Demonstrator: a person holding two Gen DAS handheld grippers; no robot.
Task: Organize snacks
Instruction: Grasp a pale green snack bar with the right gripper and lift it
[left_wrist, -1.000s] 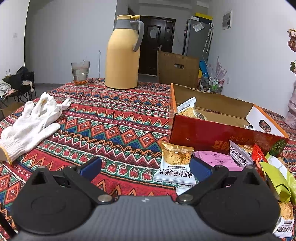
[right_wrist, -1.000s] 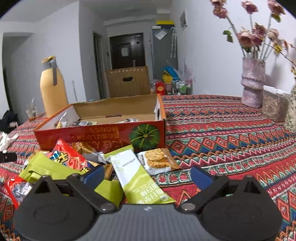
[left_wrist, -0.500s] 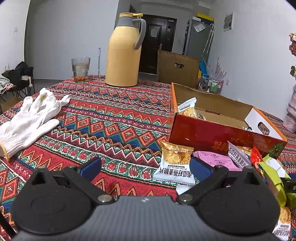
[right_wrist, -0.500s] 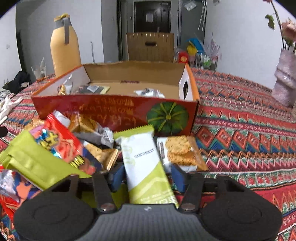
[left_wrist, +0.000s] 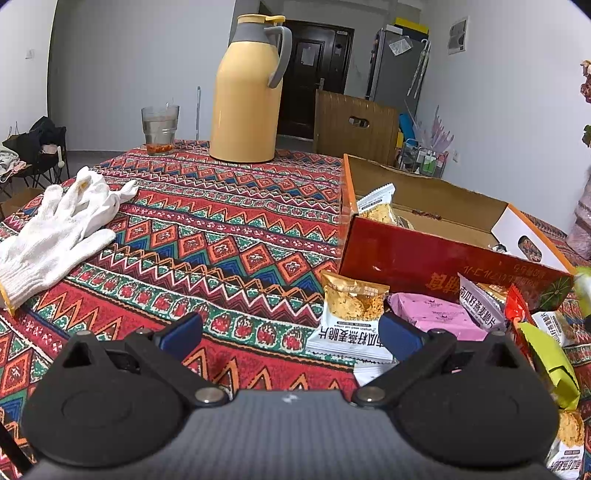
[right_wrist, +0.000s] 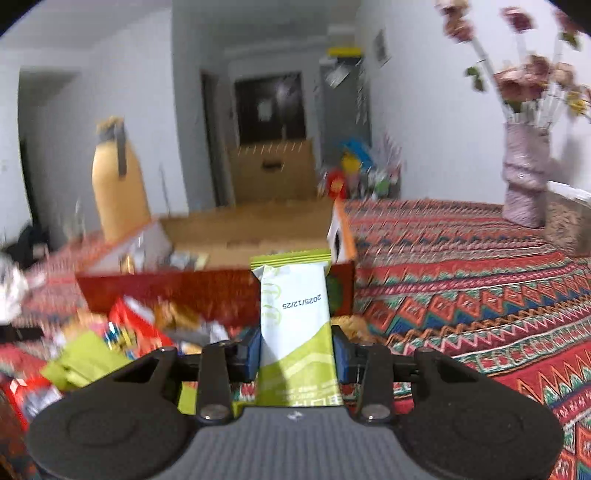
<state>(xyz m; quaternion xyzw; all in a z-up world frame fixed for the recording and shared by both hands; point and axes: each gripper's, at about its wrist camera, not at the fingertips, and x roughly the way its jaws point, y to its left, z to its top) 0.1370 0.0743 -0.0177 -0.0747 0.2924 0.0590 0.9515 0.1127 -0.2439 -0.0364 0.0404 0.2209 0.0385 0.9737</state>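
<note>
My right gripper (right_wrist: 297, 350) has a green and white snack packet (right_wrist: 293, 295) between its blue pads. The jaws are closing and the pads press on both sides of the packet, which stands upright above the table. Behind it is the open red cardboard box (right_wrist: 184, 291) with a few packets inside. A pile of loose snacks (right_wrist: 122, 332) lies to its front left. In the left wrist view the same box (left_wrist: 424, 258) is on the right, with a white cracker packet (left_wrist: 351, 317) and a pink packet (left_wrist: 436, 314) before it. My left gripper (left_wrist: 290, 332) stands open over the tablecloth, holding nothing.
A yellow thermos jug (left_wrist: 249, 92) and a glass (left_wrist: 159, 127) stand at the far side of the patterned tablecloth. White gloves (left_wrist: 55, 229) lie at the left. A vase of flowers (right_wrist: 524, 184) stands at the right. A brown carton sits beyond the table.
My right gripper closed on the green and white packet and lifted it off the pile; its view is now blurred. The left gripper has not moved.
</note>
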